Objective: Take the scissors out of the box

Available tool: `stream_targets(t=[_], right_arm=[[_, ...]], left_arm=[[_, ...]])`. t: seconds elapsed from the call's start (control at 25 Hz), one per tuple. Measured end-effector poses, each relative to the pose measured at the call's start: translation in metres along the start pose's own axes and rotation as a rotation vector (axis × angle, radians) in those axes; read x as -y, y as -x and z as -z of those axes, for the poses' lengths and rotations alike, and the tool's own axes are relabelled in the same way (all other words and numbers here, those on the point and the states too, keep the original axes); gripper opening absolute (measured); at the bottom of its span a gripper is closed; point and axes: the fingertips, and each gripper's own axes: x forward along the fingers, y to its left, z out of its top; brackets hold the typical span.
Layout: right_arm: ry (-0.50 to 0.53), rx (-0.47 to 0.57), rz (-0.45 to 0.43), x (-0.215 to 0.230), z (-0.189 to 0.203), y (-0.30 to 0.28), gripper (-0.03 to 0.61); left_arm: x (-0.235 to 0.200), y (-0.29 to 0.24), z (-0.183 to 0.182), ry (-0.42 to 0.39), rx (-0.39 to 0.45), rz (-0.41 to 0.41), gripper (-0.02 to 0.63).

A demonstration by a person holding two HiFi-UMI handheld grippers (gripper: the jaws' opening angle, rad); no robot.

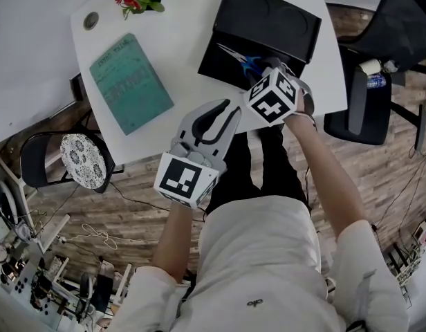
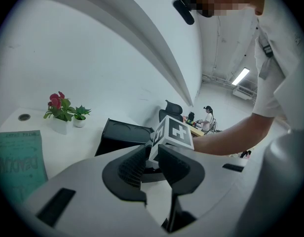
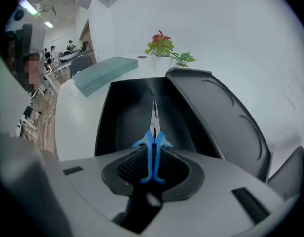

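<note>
Scissors (image 3: 154, 135) sit in the open black box (image 3: 120, 117), blue handles pinched by the right tongs (image 3: 154, 149), blades pointing straight away along its floor; the left tongs (image 2: 153, 149) hang narrowly parted, empty, nearer the counter (image 1: 192, 37) edge

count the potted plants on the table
2. A red-flowered plant and a smaller green plant beside it, both at the table corner past the teal booklet.

Legible text: none; the dark print on the teal booklet (image 1: 130, 83) is too blurred to read.
</note>
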Motion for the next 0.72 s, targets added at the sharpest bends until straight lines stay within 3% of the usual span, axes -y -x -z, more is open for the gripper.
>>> stream_targets(t=[0.72], right_arm=[[0.008,0.066,0.009,-0.001,-0.011,0.047,0.087]], left_arm=[[0.003,0.017,-0.017,-0.034,0.029,-0.029,0.087]])
